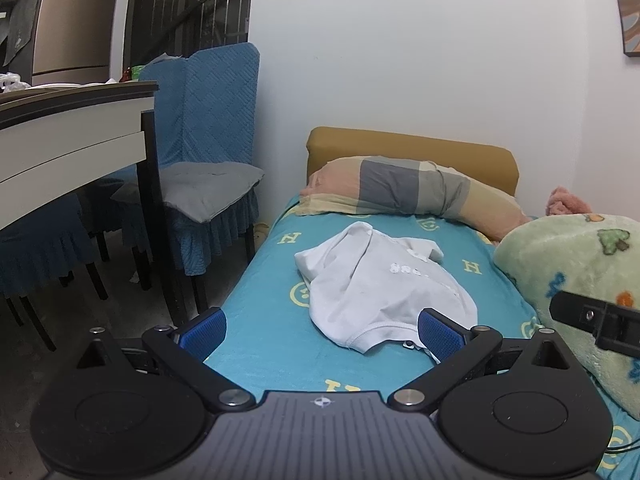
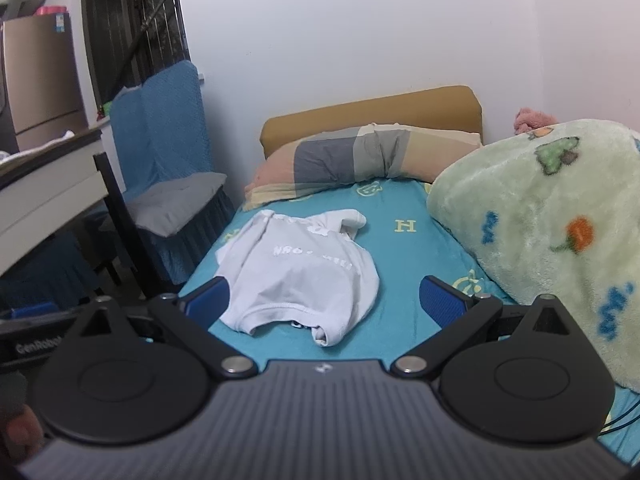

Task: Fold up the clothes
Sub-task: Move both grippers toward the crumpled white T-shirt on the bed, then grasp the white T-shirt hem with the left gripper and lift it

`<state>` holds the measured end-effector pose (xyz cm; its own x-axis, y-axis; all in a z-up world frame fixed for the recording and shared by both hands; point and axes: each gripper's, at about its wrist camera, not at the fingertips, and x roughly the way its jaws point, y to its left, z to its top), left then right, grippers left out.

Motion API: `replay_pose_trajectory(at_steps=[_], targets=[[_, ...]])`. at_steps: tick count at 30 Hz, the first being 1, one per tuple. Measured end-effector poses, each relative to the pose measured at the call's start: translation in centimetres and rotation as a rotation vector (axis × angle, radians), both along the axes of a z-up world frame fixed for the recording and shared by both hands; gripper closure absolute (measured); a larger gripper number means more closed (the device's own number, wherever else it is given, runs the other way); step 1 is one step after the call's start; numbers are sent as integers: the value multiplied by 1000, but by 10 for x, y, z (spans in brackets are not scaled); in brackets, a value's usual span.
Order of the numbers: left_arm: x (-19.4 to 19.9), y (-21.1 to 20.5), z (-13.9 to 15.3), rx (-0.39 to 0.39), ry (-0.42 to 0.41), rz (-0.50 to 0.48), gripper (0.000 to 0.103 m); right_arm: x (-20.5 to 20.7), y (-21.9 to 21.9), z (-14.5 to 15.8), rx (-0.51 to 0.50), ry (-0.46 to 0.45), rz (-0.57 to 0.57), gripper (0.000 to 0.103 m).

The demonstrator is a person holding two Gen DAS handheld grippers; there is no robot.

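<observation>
A crumpled white shirt [image 1: 380, 284] lies on the blue bed [image 1: 260, 308]. A big green blanket [image 1: 576, 276] sits just beside it. Both the left gripper [image 1: 320, 330] and the right gripper [image 2: 324, 300] have fingers wide apart, holding nothing.

Two low wrist views along the bed [image 1: 260, 320], both sharing the pillow [image 2: 360, 156]

A white T-shirt [image 1: 376, 280] [image 2: 304, 264] is lying crumpled on the teal sheet of the bed [image 1: 260, 312] [image 2: 404, 256], nearer its left edge than its right. Its hem is facing the foot end, its collar pointing toward the head end, faint white lettering showing across the cloth.
</observation>
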<state>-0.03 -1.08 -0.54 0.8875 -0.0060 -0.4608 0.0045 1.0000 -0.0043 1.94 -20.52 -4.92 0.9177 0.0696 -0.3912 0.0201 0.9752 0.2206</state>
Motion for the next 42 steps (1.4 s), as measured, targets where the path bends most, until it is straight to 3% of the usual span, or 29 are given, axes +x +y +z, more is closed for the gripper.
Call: replay_pose_trajectory(at_steps=[4, 9, 17, 20, 24, 25, 28, 33, 38, 40, 41, 42], targets=[[1, -4, -3, 31, -17, -16, 0, -4, -6, 4, 25, -73, 22, 0], [27, -10, -9, 22, 58, -84, 0, -6, -12, 14, -5, -147, 19, 0], [95, -30, -24, 78, 218, -134, 3, 17, -31, -8, 60, -40, -9, 0], [130, -43, -54, 152, 285, -170, 4, 26, -38, -18, 86, 4, -20, 0], [170, -51, -107, 258, 333, -183, 17, 38, -48, -30, 122, 64, -34, 0], [175, -52, -118, 285, 315, -181, 23, 41, -50, -33, 131, 78, -37, 0], [178, -53, -139, 379, 224, -224, 23, 58, -54, -48, 131, 113, -52, 0], [178, -54, -148, 429, 187, -306, 30, 103, -57, -79, 92, 124, -132, 0], [178, -55, -158, 478, 151, -388, 29, 116, -52, -102, 108, 181, -112, 0], [180, -66, -173, 560, 130, -390, 46, 116, -46, -103, 96, 179, -96, 0], [180, -69, -175, 588, 116, -388, 49, 116, -43, -102, 89, 172, -89, 0], [178, -71, -176, 611, 100, -385, 62, 115, -40, -101, 82, 162, -85, 0]])
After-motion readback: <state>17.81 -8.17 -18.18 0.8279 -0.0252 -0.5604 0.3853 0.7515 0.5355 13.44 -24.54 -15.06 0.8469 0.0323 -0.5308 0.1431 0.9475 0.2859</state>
